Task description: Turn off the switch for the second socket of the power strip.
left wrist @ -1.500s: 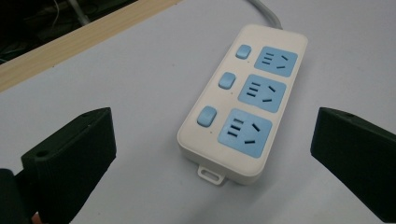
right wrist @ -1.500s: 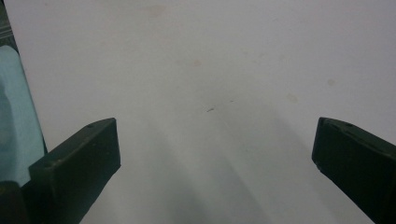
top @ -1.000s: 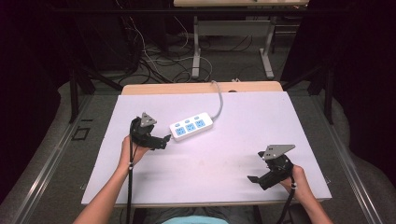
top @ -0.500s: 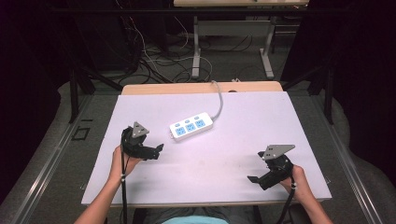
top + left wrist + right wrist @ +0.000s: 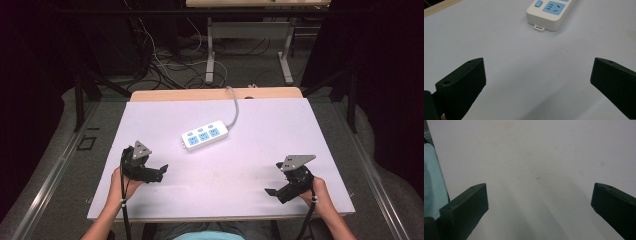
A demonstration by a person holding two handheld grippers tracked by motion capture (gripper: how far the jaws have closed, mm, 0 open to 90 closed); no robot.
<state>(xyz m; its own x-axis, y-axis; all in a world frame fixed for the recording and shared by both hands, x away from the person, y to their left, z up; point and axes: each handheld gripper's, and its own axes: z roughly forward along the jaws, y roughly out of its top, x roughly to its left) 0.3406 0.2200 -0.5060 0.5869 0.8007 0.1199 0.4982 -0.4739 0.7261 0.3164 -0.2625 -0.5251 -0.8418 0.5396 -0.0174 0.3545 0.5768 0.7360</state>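
Note:
A white power strip (image 5: 205,137) with blue sockets lies near the middle of the white table top (image 5: 260,130), its grey cable running off toward the far edge. In the left gripper view the end of the power strip (image 5: 550,13) sits ahead of the jaws, which stand wide apart over bare table. My left gripper (image 5: 159,172) is at the front left, open and empty, a short way to the near left of the strip. At the front right my right gripper (image 5: 270,192) is also open, with nothing between its jaws, pointing left along the table's near edge.
The table's near edge (image 5: 220,218) runs just below both hands. Beyond the far edge a wooden board (image 5: 215,94) shows, then a floor with tangled cables (image 5: 170,65) and metal table legs (image 5: 210,55). A teal garment (image 5: 431,182) sits at the left of the right gripper view.
My left gripper has drawn back from the power strip toward the front left of the table. The right gripper has stayed put.

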